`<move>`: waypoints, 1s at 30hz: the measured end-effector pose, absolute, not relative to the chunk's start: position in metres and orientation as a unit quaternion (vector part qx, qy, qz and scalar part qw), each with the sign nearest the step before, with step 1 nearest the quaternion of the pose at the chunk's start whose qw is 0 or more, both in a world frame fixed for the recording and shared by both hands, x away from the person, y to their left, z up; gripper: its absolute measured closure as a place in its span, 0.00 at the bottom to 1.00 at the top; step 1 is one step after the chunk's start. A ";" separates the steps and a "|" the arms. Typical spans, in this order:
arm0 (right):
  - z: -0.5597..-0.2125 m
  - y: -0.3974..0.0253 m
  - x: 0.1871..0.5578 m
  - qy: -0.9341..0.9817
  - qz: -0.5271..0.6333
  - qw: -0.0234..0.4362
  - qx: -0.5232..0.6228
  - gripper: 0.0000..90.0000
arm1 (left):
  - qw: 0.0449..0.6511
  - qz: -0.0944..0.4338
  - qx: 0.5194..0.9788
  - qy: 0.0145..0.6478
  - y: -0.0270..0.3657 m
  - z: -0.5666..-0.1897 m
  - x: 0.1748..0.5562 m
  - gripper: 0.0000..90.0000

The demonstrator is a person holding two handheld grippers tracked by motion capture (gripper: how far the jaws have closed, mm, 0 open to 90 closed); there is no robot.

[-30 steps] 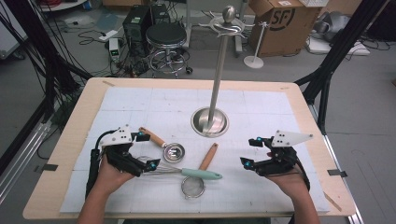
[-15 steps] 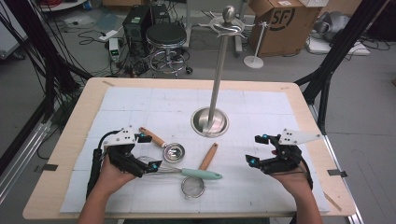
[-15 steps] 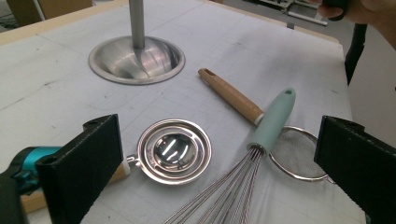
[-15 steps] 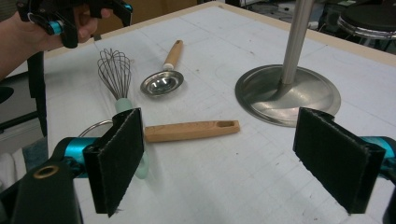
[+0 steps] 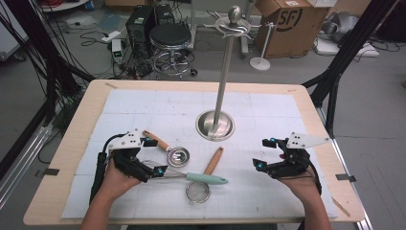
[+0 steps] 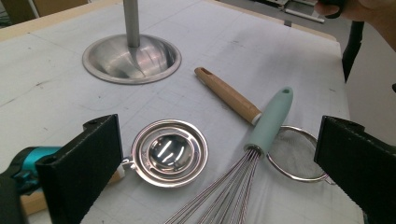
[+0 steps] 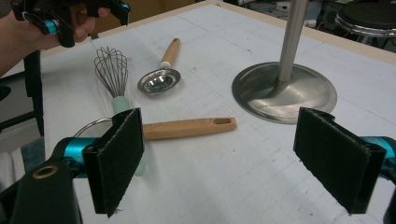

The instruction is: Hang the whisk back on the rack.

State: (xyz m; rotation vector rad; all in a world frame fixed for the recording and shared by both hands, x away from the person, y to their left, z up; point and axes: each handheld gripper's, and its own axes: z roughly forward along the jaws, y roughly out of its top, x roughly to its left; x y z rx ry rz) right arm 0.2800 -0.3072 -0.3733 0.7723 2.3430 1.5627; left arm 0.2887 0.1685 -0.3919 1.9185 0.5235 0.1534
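White gridded mat on the wooden table (image 5: 72, 143): mint-handled wire whisk (image 5: 191, 175), steel egg separator (image 5: 177, 156) and wooden-handled mesh strainer (image 5: 203, 181) all lie flat near the steel hanging stand (image 5: 216, 125), none hung. Left gripper (image 5: 154, 156) spread wide, straddling the whisk wires without contact; right gripper (image 5: 266, 154) also spread, empty. Judged: nothing grasped yet, everything remains.

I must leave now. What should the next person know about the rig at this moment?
Left tongs: open, empty, over the whisk wires.
Right tongs: open, empty, apart from all utensils.
On the mat: whisk with mint handle, small metal scoop with wooden handle, mesh strainer with wooden handle, all lying near the stand base.
Done: nothing hangs on the stand.
Left: probably grasp the whisk first.
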 end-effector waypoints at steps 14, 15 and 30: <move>-0.376 -0.303 0.280 0.804 0.522 0.111 0.262 0.17 | 0.499 0.044 0.843 0.196 0.131 -0.390 0.290 0.02; -0.377 -0.303 0.281 0.804 0.522 0.113 0.260 0.17 | 0.492 0.042 0.847 0.195 0.126 -0.391 0.291 0.02; -0.377 -0.305 0.280 0.803 0.525 0.110 0.260 0.18 | 0.383 0.014 0.911 0.151 0.078 -0.407 0.297 0.33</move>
